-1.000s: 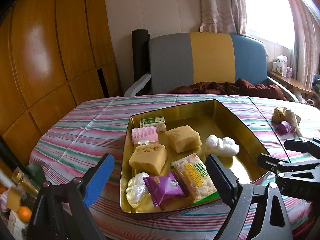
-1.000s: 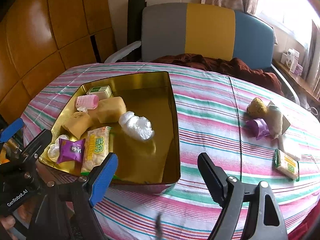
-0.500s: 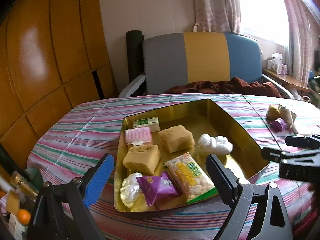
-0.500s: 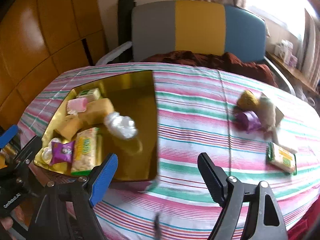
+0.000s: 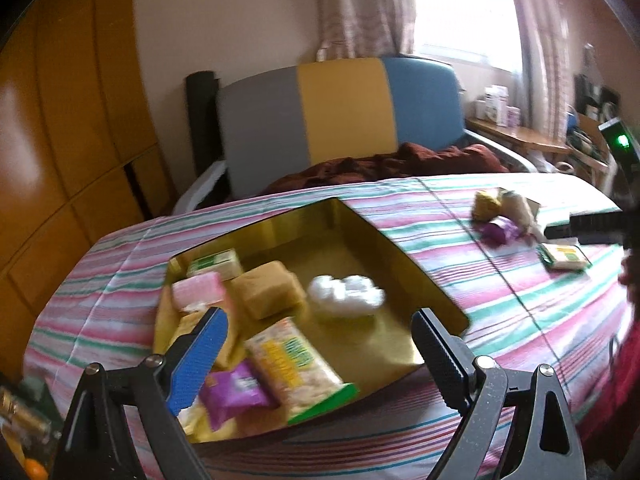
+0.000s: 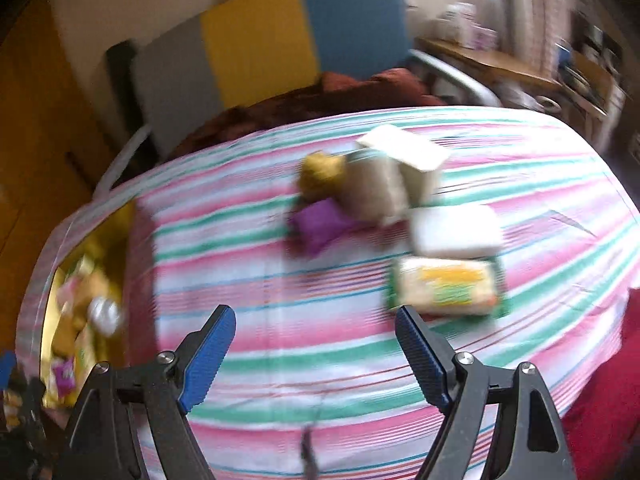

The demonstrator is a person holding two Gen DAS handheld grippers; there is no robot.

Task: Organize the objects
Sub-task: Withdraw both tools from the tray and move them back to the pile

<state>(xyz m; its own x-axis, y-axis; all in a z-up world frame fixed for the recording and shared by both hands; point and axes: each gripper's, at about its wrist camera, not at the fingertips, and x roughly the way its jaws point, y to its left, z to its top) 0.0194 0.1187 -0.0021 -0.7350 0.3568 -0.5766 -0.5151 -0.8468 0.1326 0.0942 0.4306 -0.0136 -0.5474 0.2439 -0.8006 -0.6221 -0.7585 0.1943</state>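
Note:
A gold tin tray (image 5: 418, 270) on the striped tablecloth holds several snacks: yellow cake blocks (image 5: 270, 290), a pink packet (image 5: 200, 290), a white wrapped sweet (image 5: 346, 294), a purple packet (image 5: 236, 390) and a green-yellow cracker pack (image 5: 296, 360). My left gripper (image 5: 320, 344) hovers open over the tray's near end, empty. My right gripper (image 6: 316, 344) is open and empty above the cloth. Just beyond its right finger lies a green-yellow cracker pack (image 6: 446, 288). Farther off lie a white packet (image 6: 456, 232), a purple packet (image 6: 318, 226), a yellow ball (image 6: 320, 170) and a beige wrapped item (image 6: 376, 190). The right view is blurred.
A grey, yellow and blue chair (image 5: 340, 108) with a dark red cloth (image 5: 400, 162) stands behind the table. Wooden panels (image 5: 60, 120) fill the left side. A shelf with boxes (image 5: 500, 108) runs under the window. A red sleeve (image 6: 608, 392) shows at the right edge.
My right gripper swung right, from the tray to the loose snacks on the cloth, and rolled. My left gripper shifted a little nearer over the tray and tilted. Both stayed open.

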